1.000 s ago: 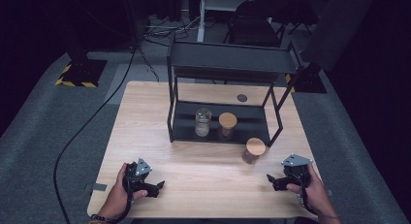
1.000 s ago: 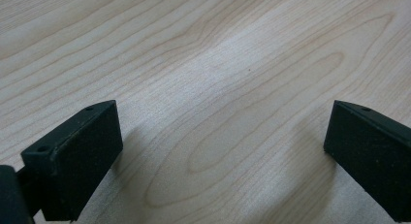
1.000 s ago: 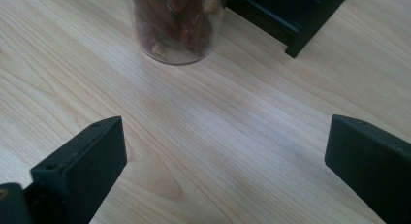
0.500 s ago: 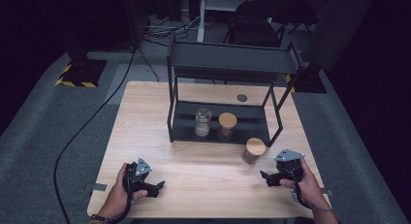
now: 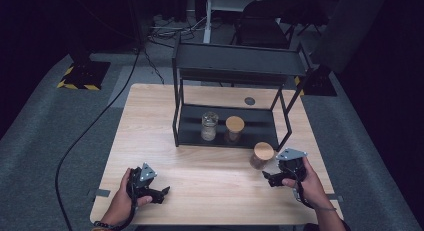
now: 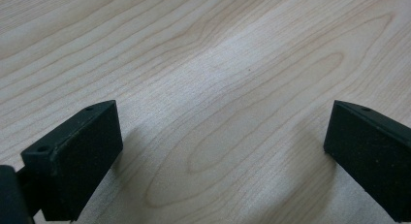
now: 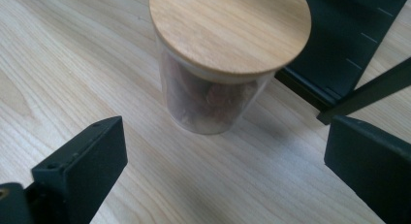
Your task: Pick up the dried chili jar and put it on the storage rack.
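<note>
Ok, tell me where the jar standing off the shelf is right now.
In the high view the wooden-lidded jar stands on the table at the right, just in front of the black shelf rack's front right leg, with the open right tongs close beside it.

No readable text, labels, brand names or numbers appear anywhere in these pictures. The only sign-like marking is a strip of yellow and black hazard stripes [image 5: 76,84] edging a dark base on the floor, off the far left corner of the worktop [image 5: 150,121]; it carries no lettering.
</note>
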